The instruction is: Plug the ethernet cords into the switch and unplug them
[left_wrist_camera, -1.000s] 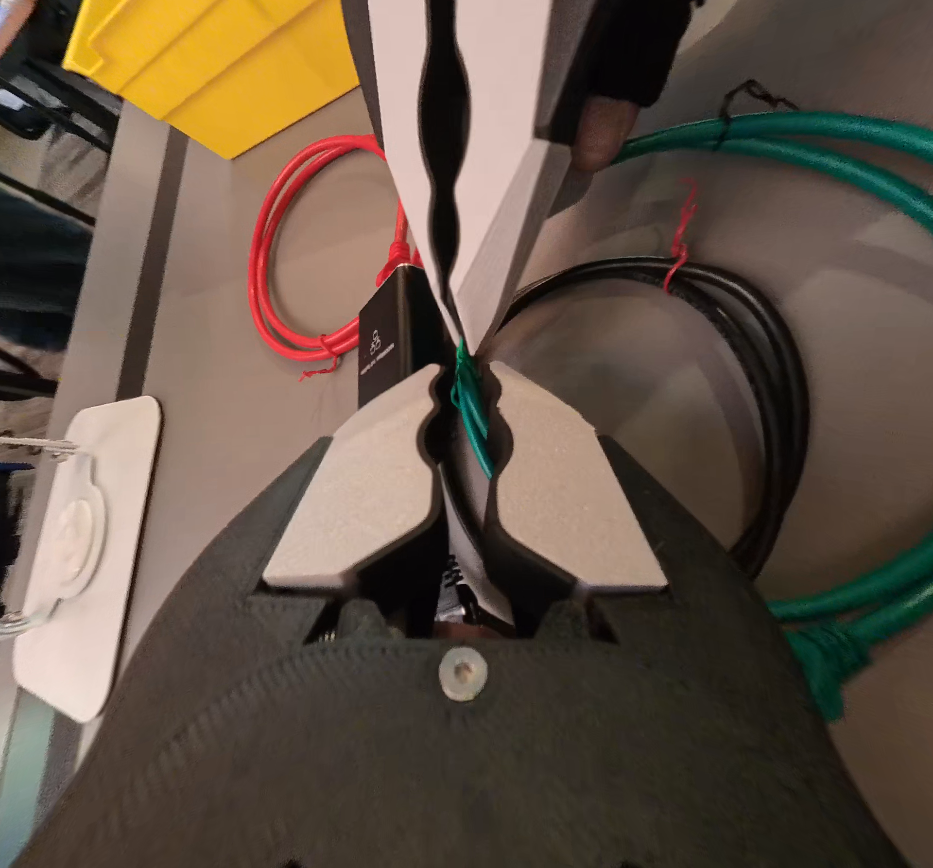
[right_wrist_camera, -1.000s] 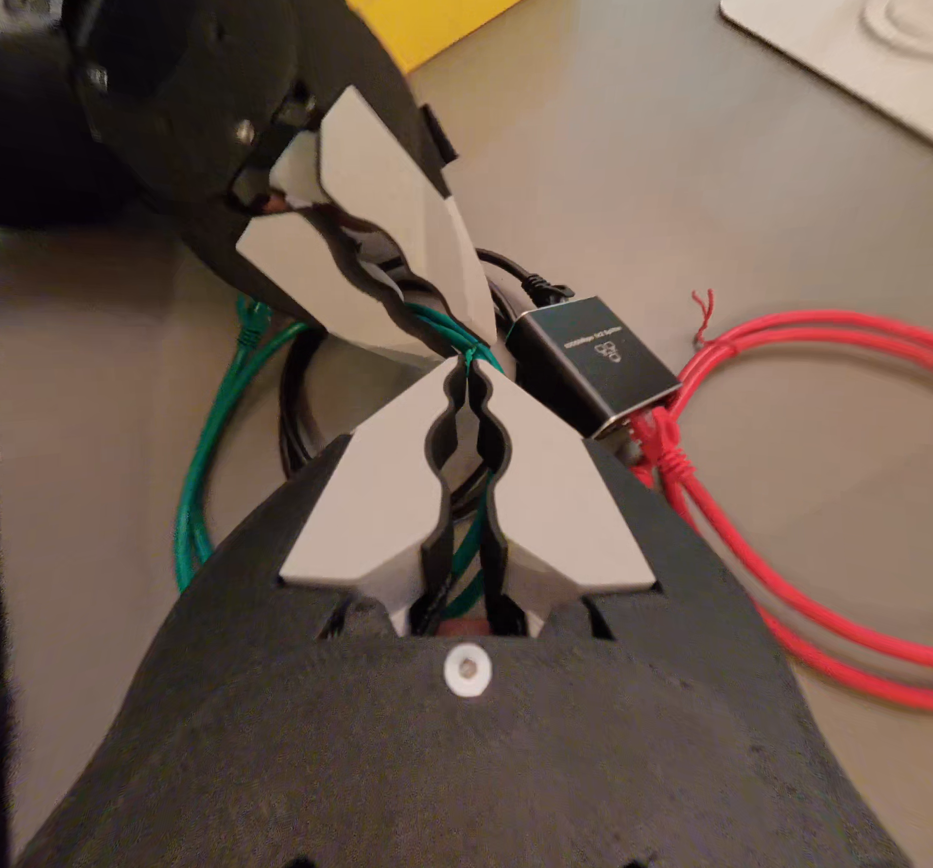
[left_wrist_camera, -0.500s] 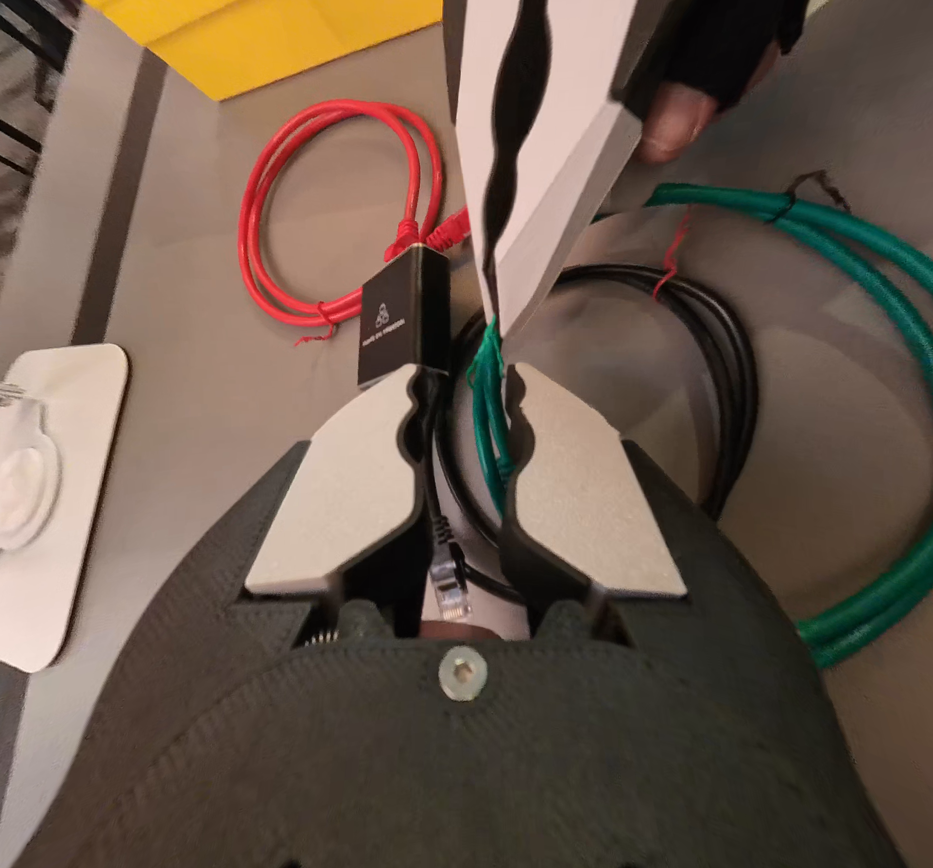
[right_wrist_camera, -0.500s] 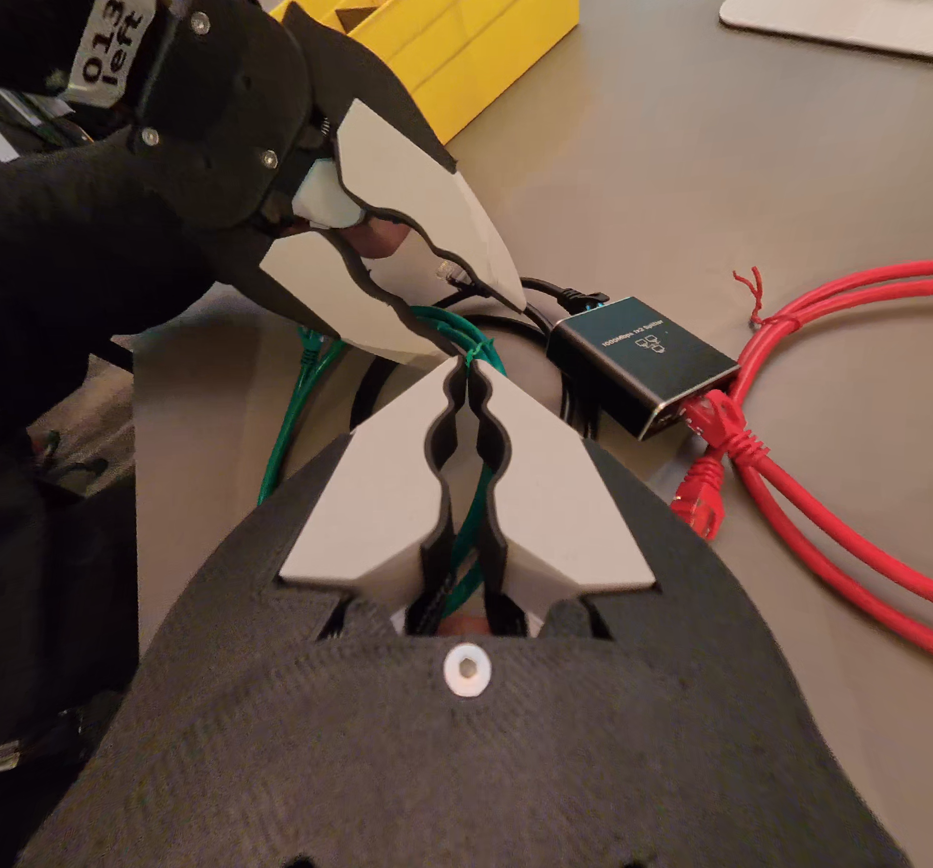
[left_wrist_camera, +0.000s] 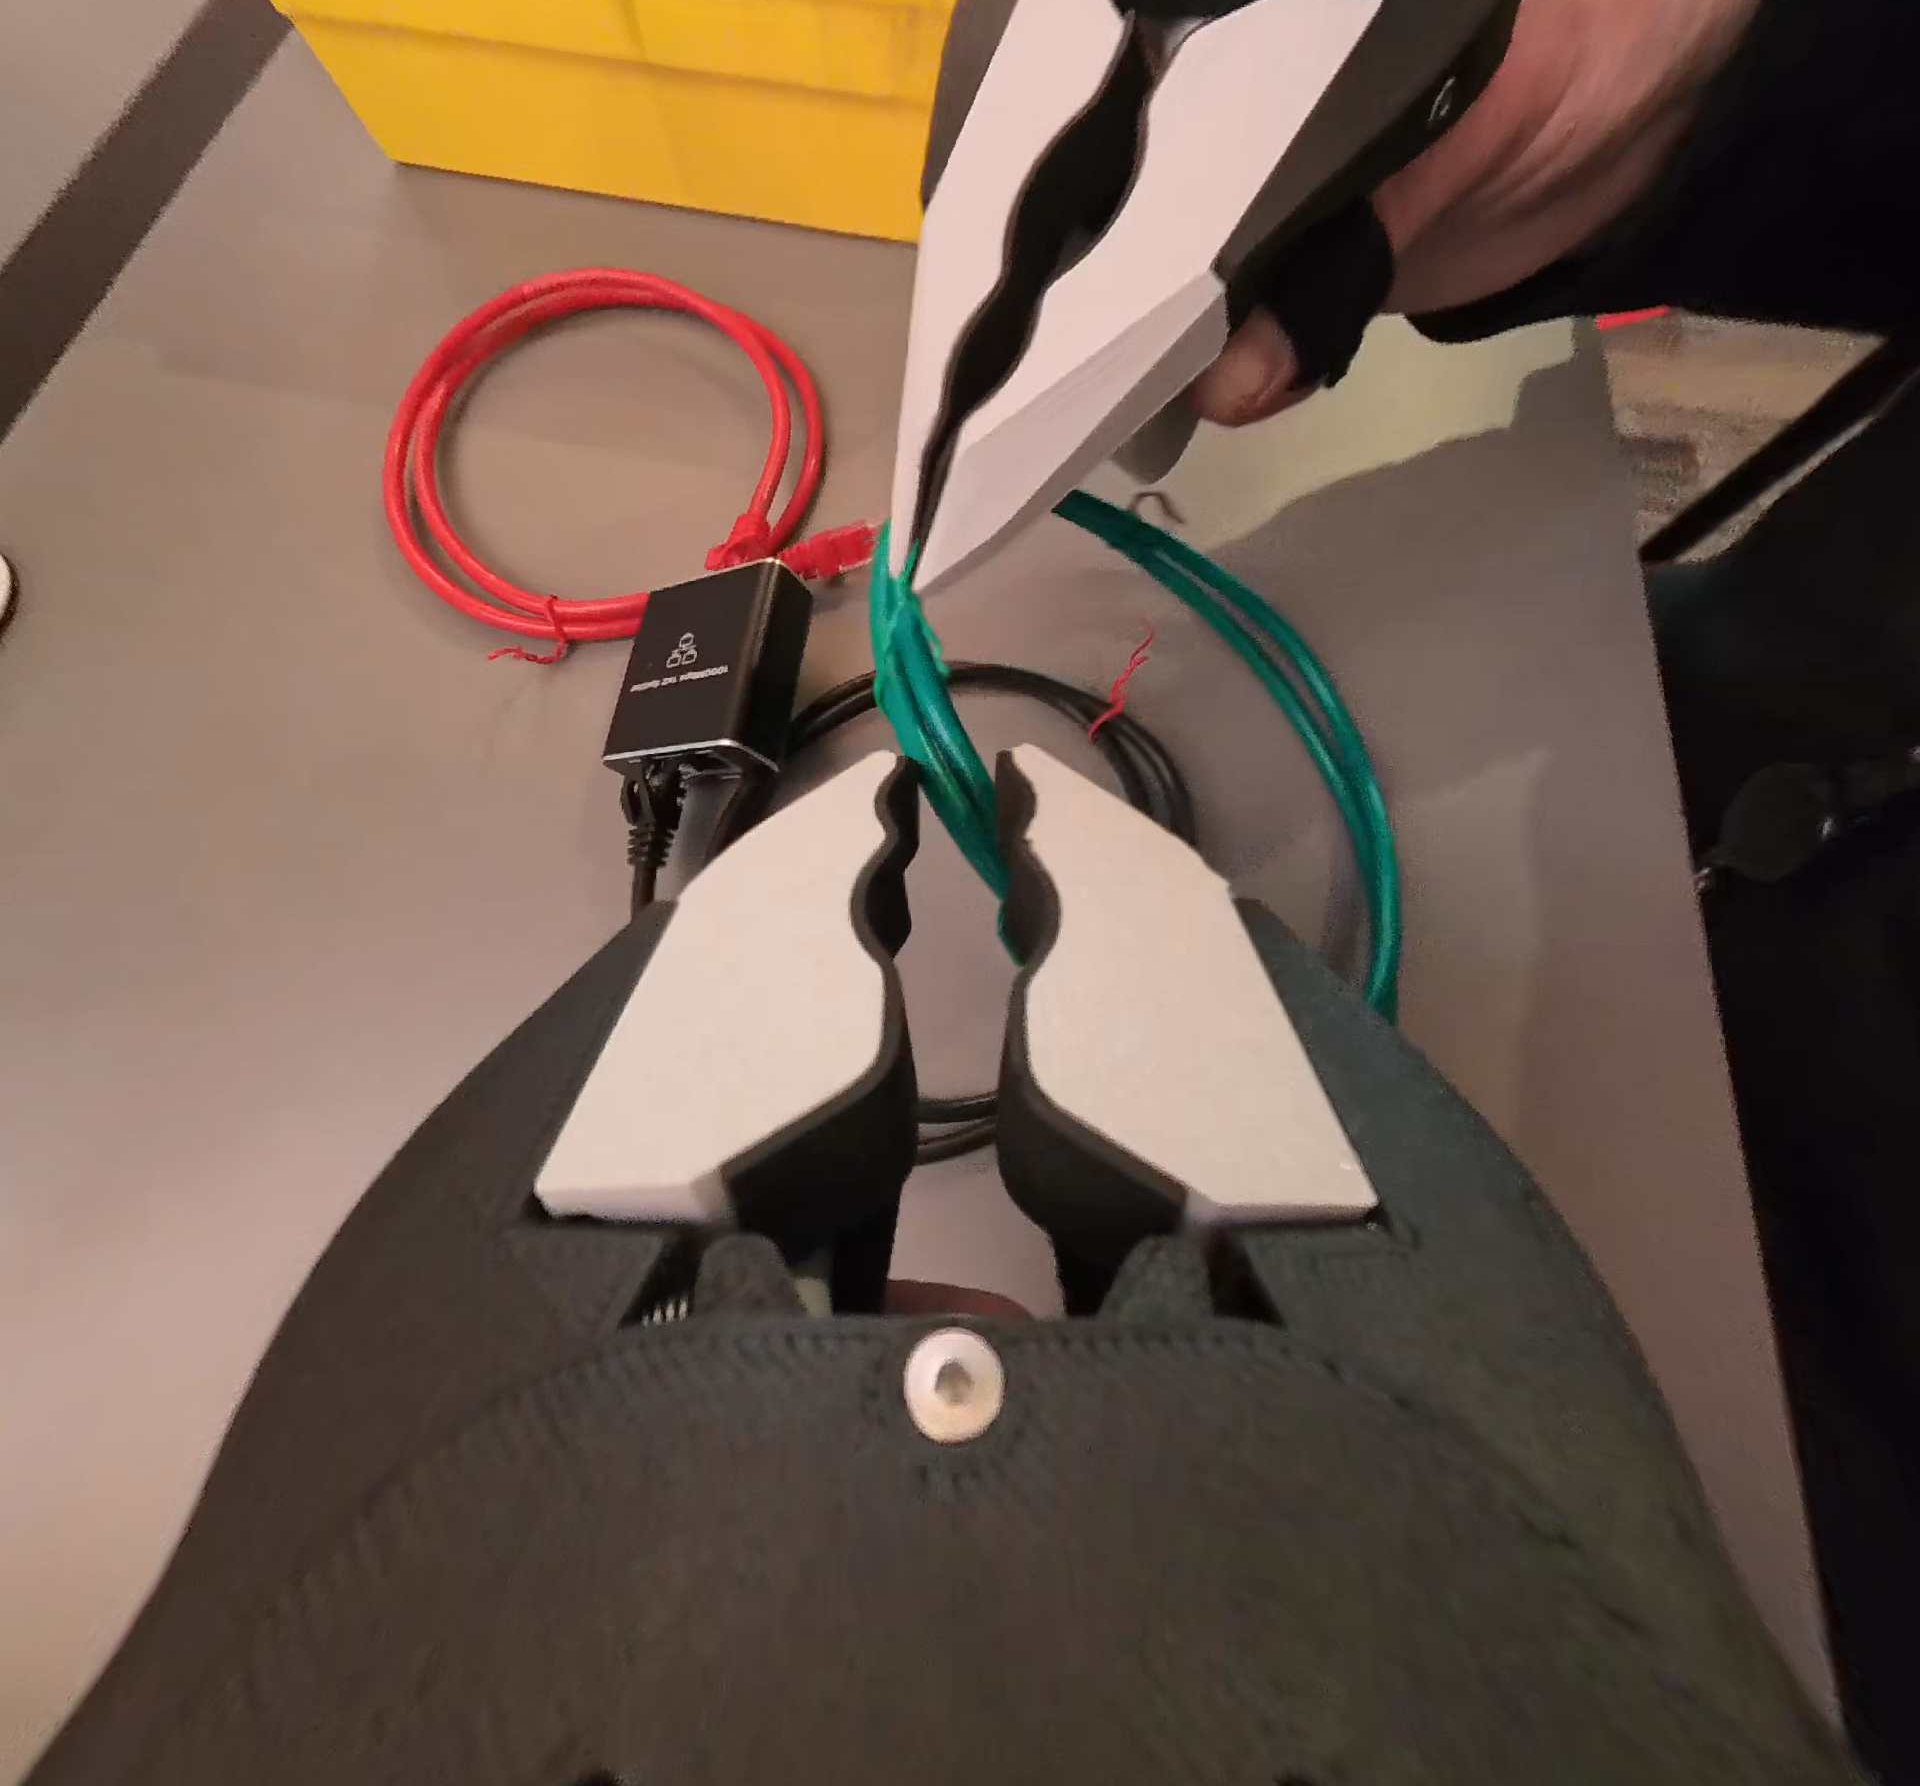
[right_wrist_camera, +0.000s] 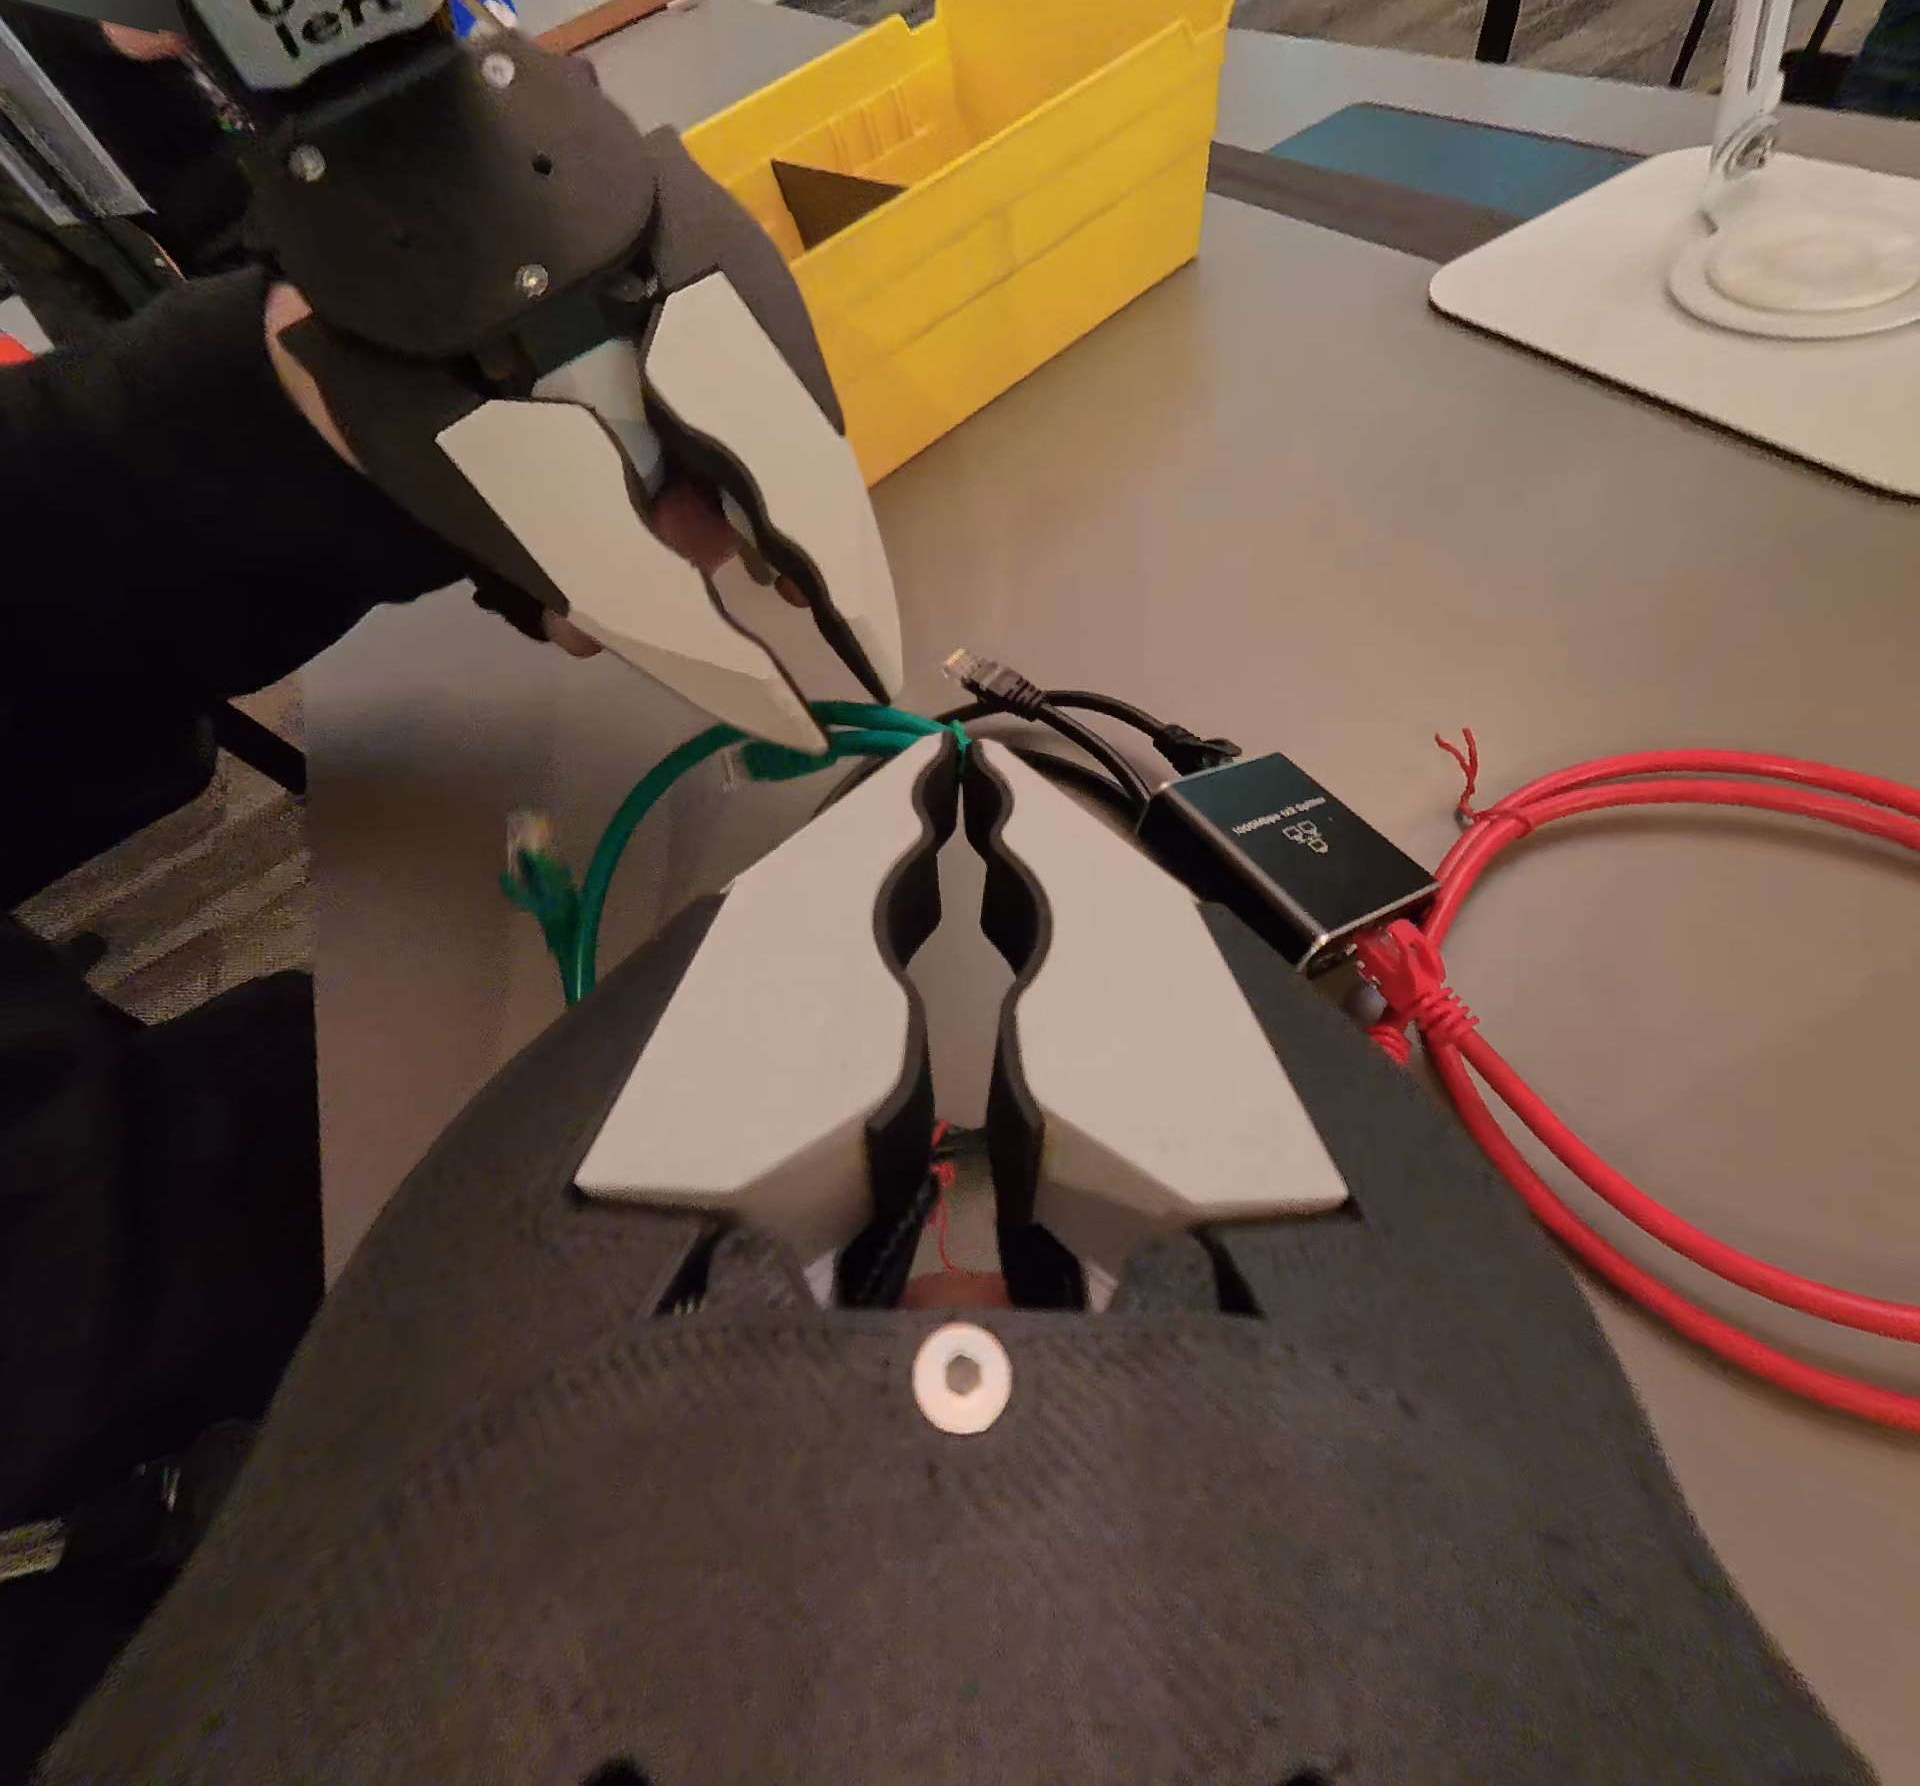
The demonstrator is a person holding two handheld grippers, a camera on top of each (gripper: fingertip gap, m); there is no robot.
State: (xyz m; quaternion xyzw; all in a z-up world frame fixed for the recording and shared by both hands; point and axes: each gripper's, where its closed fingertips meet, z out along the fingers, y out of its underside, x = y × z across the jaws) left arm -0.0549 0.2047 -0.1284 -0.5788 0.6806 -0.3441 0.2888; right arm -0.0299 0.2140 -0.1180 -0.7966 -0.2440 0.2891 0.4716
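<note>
Three coiled ethernet cords lie around a small black switch (left_wrist_camera: pixel 715 671) on the grey table (left_wrist_camera: pixel 260 905). One is red, one black, one green.

The right gripper (right_wrist_camera: pixel 958 744) has its jaws pressed together at the tips, pinching the green ethernet cord (left_wrist_camera: pixel 935 739) where a thin green tie binds its loops. In the left wrist view that gripper (left_wrist_camera: pixel 914 564) comes down from above and holds the green coil lifted clear of the table.

The left gripper (left_wrist_camera: pixel 956 768) has its jaws spread a little. The green loops pass through the gap, lying against the right-hand finger (left_wrist_camera: pixel 1132 988). From the right wrist view, one of its fingertips (right_wrist_camera: pixel 805 728) touches the green strand. One green plug (right_wrist_camera: pixel 532 853) hangs free at the left.

The red ethernet cord (left_wrist_camera: pixel 603 448) rests coiled beyond the switch, with one plug seated in the far end of the switch and a second red plug (left_wrist_camera: pixel 836 552) loose just beside it. The black ethernet cord (left_wrist_camera: pixel 1132 760) has one plug in the near end of the switch, while its other plug (right_wrist_camera: pixel 982 676) lies free on the table. A yellow bin (left_wrist_camera: pixel 644 43) stands farther back, and a white base plate (right_wrist_camera: pixel 1621 354) sits off to the side.
</note>
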